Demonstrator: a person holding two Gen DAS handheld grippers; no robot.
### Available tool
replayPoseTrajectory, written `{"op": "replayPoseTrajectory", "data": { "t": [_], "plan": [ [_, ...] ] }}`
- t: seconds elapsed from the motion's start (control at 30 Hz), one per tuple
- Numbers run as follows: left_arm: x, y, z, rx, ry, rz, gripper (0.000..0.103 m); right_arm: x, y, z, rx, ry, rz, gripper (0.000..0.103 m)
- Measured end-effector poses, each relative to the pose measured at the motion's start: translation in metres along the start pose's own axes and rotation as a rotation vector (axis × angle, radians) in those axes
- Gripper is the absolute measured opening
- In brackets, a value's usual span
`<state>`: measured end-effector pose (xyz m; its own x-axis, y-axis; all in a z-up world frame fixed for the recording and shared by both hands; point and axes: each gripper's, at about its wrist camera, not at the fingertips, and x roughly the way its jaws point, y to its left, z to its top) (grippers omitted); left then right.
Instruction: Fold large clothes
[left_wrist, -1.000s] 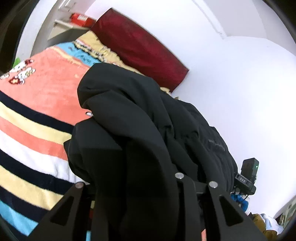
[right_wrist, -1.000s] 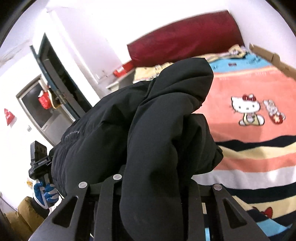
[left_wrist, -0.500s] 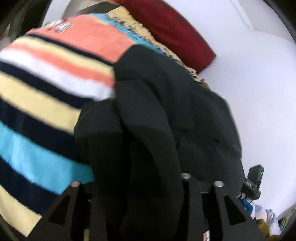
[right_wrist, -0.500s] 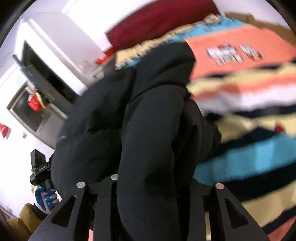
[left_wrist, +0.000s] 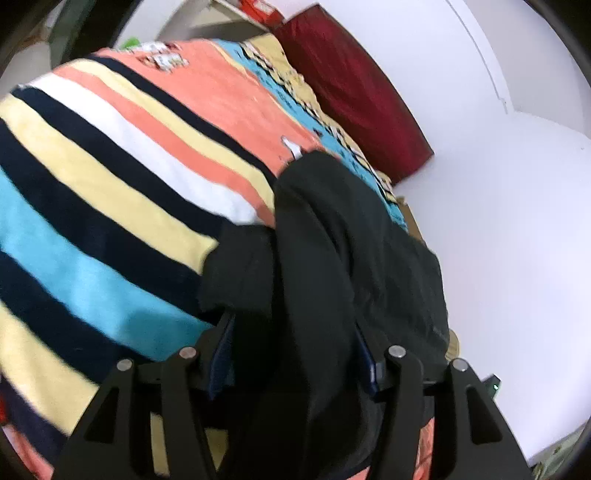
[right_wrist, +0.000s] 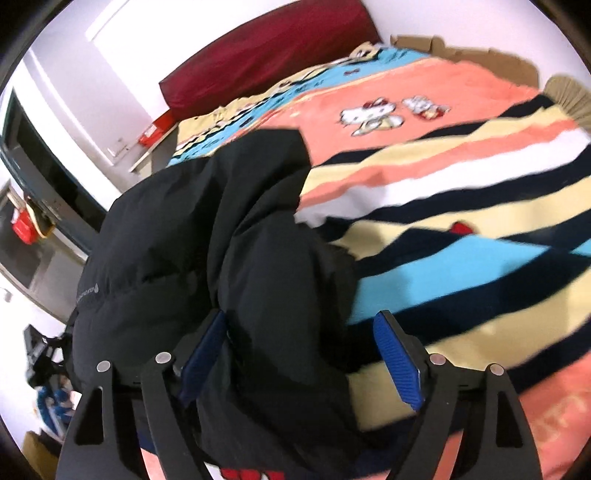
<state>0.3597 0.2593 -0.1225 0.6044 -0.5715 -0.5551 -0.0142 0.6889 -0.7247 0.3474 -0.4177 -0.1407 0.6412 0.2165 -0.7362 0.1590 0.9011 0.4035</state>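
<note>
A bulky black padded jacket (left_wrist: 332, 258) lies bunched on the striped bed blanket (left_wrist: 110, 184). In the left wrist view my left gripper (left_wrist: 295, 354) stands open, its blue pads spread, with a thick fold of jacket lying between the fingers. In the right wrist view the same jacket (right_wrist: 229, 236) fills the left half. My right gripper (right_wrist: 303, 350) is open too; its right blue pad (right_wrist: 397, 354) is bare and apart from the cloth, while the left pad touches the jacket.
The blanket (right_wrist: 443, 184) has coloured stripes and cartoon prints. A dark red headboard cushion (left_wrist: 354, 85) stands against the white wall. A cardboard edge (right_wrist: 480, 55) lines the far bed side. A doorway (right_wrist: 37, 184) and floor clutter lie left.
Both grippers came down toward the bed with the jacket and opened; they were shut on it before. The jacket now rests on the blanket.
</note>
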Motion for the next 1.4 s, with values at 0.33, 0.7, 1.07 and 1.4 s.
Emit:
{"op": "replayPoseTrajectory", "data": {
  "t": [0.33,0.7,1.07,1.4],
  "plan": [
    [-0.059,-0.055,-0.026,0.185,-0.096,0.120,0.057,-0.051,0.049,-0.022,-0.121,-0.100,-0.035,0.085],
    [0.016,-0.078,-0.072,0.316,-0.008,0.299,0.057,0.000,0.094,-0.058,-0.305,-0.043,-0.088,0.091],
    [0.011,-0.119,-0.080,0.406,-0.174,0.367,0.057,-0.019,0.084,-0.057,-0.341,-0.169,-0.199,0.091],
    [0.078,-0.185,-0.081,0.542,-0.244,0.349,0.057,0.017,0.186,-0.055,-0.541,-0.283,-0.075,0.097]
  ]
}}
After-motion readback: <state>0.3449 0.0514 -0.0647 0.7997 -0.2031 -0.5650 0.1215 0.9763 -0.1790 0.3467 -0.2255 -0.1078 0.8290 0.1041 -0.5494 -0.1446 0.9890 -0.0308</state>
